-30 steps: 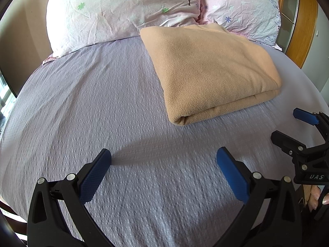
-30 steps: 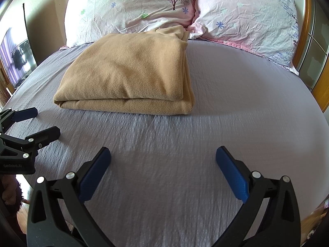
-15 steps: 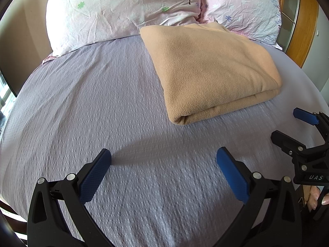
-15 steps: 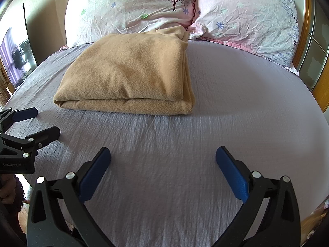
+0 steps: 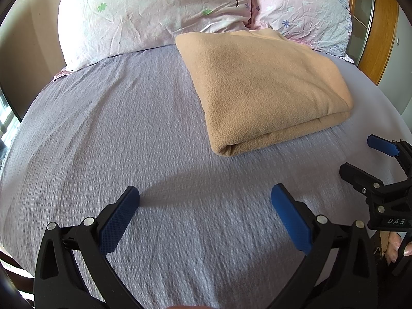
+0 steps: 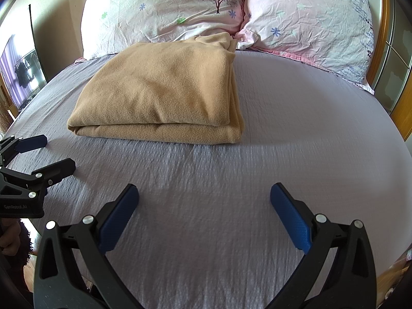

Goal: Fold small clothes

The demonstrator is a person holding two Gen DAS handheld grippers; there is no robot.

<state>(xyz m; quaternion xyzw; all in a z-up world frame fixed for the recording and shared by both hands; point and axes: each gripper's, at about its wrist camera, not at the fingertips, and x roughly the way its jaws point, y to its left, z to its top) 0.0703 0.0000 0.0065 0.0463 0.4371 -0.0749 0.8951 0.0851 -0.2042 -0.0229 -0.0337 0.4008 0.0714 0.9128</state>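
A tan fleece cloth (image 5: 262, 85) lies folded into a thick rectangle on the lilac bedsheet (image 5: 128, 134), its far edge against the pillows. It also shows in the right wrist view (image 6: 164, 90), ahead and left. My left gripper (image 5: 204, 200) is open and empty, low over the sheet, short of the cloth's near corner. My right gripper (image 6: 203, 199) is open and empty over bare sheet in front of the cloth. Each gripper shows at the edge of the other's view: the right one (image 5: 360, 154) and the left one (image 6: 54, 154).
Two pink floral pillows (image 6: 164, 7) (image 6: 314, 18) lie across the head of the bed. A wooden headboard (image 5: 378, 25) stands at the right. The bed's edge curves away on the left (image 5: 15, 139).
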